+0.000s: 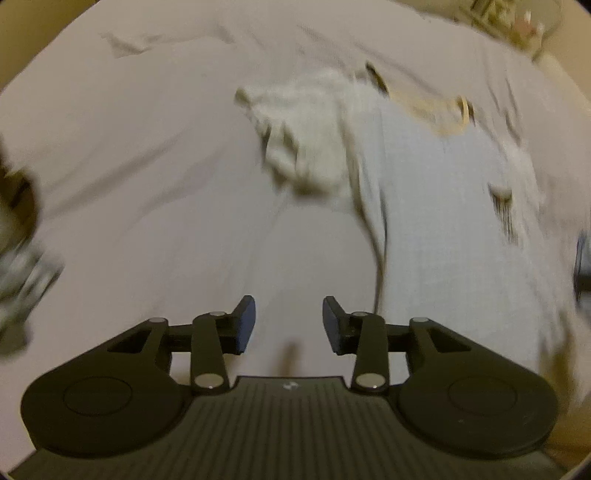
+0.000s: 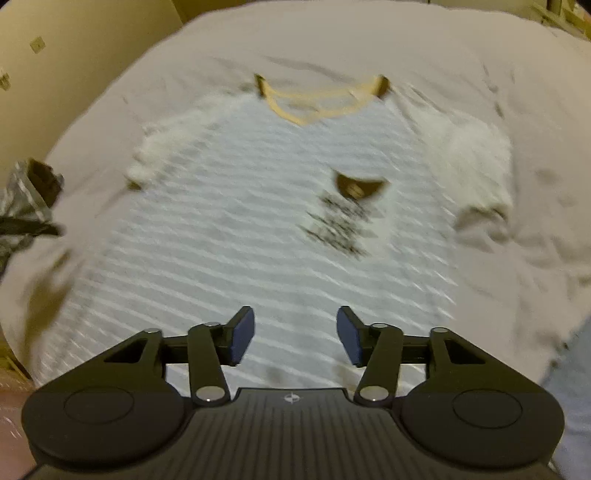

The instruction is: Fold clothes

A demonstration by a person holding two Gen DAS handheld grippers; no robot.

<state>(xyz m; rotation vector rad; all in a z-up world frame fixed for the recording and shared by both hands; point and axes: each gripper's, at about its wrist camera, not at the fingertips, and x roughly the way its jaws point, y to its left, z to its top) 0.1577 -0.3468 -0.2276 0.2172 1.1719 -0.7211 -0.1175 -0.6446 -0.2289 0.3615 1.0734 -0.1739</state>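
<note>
A pale blue-and-white striped T-shirt [image 2: 258, 221] lies flat, front up, on a white bed sheet [image 2: 369, 40]. It has a tan V-neck collar [image 2: 317, 99], white sleeves and a dark chest print [image 2: 343, 218]. My right gripper [image 2: 295, 334] hovers open over the shirt's lower part, nothing between its fingers. In the left wrist view the same shirt [image 1: 443, 229] spreads to the right, its near sleeve [image 1: 306, 136] bunched up. My left gripper [image 1: 289, 323] is open above bare sheet [image 1: 129, 166], just left of the shirt's side edge. Both views are motion-blurred.
A dark patterned bundle [image 2: 29, 206] lies at the bed's left edge, also blurred in the left wrist view [image 1: 18, 266]. A beige wall [image 2: 74, 55] stands behind the bed. Wooden furniture [image 1: 509, 22] shows at the far right corner.
</note>
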